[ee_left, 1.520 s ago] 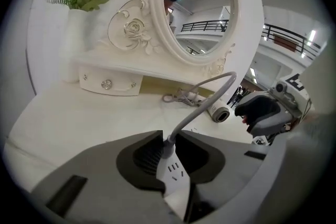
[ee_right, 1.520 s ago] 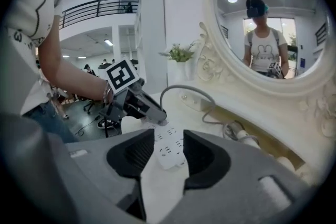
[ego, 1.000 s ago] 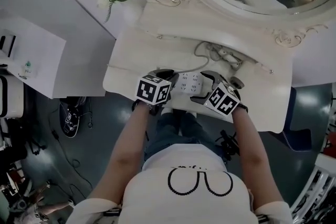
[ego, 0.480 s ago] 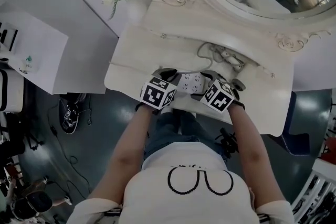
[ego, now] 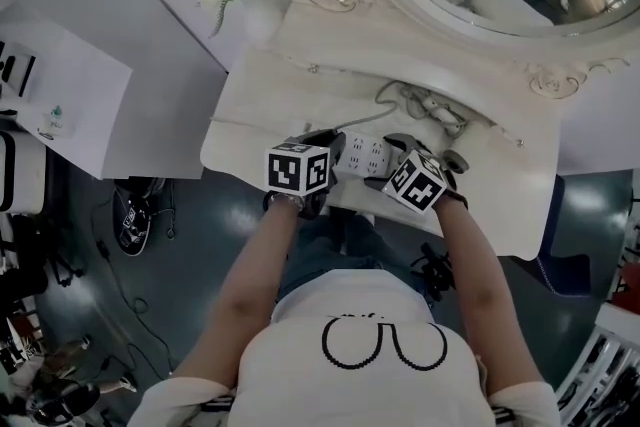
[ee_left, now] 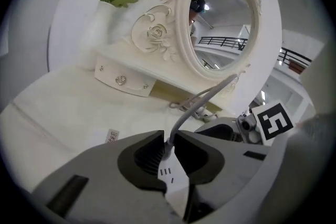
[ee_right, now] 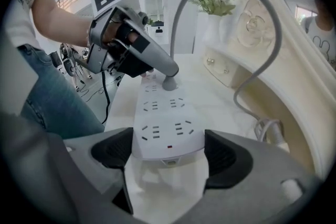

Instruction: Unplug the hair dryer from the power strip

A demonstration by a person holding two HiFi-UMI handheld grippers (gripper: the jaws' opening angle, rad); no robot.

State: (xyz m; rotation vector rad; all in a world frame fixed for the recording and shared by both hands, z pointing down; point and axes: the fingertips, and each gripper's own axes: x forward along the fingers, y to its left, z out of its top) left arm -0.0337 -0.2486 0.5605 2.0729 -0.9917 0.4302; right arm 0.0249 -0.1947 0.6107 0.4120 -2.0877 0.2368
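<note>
On the surface (ego: 250,115) lies the power strip (ee_right: 165,123), its near end held by the right tool (ee_right: 169,157). The left tool (ee_left: 167,140) has just been closing and pinches the grey plug (ee_right: 169,83). It is probably stiff, so grip its hard body, not the bendy cord (ee_right: 262,13).

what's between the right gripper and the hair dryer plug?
Only the power strip itself: empty sockets, no other plugs. The right gripper view shows it, from the right gripper to the grey plug.
</note>
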